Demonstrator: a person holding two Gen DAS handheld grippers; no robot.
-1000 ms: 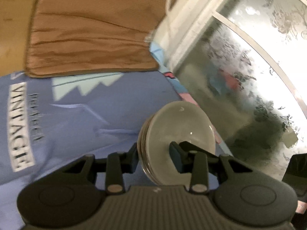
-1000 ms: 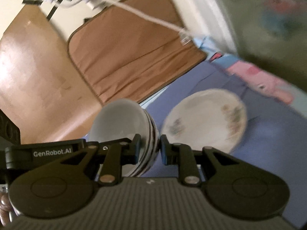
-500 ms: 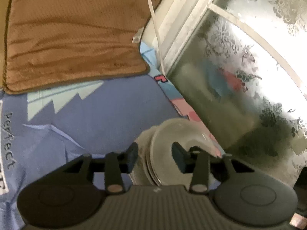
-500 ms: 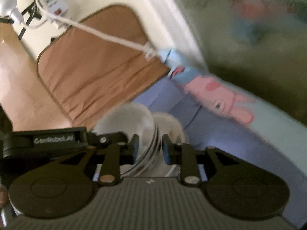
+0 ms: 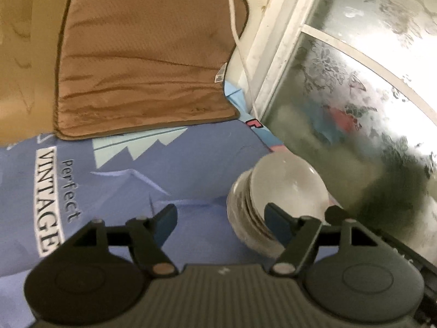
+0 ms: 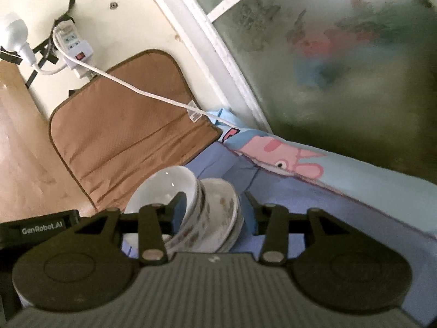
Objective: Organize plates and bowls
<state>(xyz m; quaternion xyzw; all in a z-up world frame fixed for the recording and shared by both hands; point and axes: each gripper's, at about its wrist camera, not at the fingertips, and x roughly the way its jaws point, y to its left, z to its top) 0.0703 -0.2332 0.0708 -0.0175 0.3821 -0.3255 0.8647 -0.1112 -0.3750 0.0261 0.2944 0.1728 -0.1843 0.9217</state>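
Both tongs spread wide since half a second ago, no longer clamped on the crockery.

Left wrist view, left to right: wooden tabletop (image 5: 16, 63) at upper left; brown quilted mat (image 5: 142, 73) across upper centre, white cable (image 5: 237, 41) trailing down its right edge; blue printed cloth (image 5: 191, 164) lettered "Perfect VINTAGE" over the middle. Left tongs (image 5: 220, 220) open at lower centre, left finger (image 5: 164, 221) over bare cloth, right finger (image 5: 278, 224) against the near side of the stack of bowls (image 5: 284, 188) at lower right of centre, stack tilted on the cloth just beside the frosted patterned window (image 5: 355, 95) at right.

Right wrist view, left to right: power strip (image 6: 73, 46) taped to the wall at upper left, mat (image 6: 131, 131) below it. Right tongs (image 6: 215, 209) open at lower centre, bowls (image 6: 174, 191) and floral plates (image 6: 221, 213) leaning together between the fingers, left finger (image 6: 177, 207) inside the front bowl, right finger (image 6: 252, 213) clear of the plates. Pink cartoon print (image 6: 284, 155) on the cloth at right, below the window (image 6: 341, 54).
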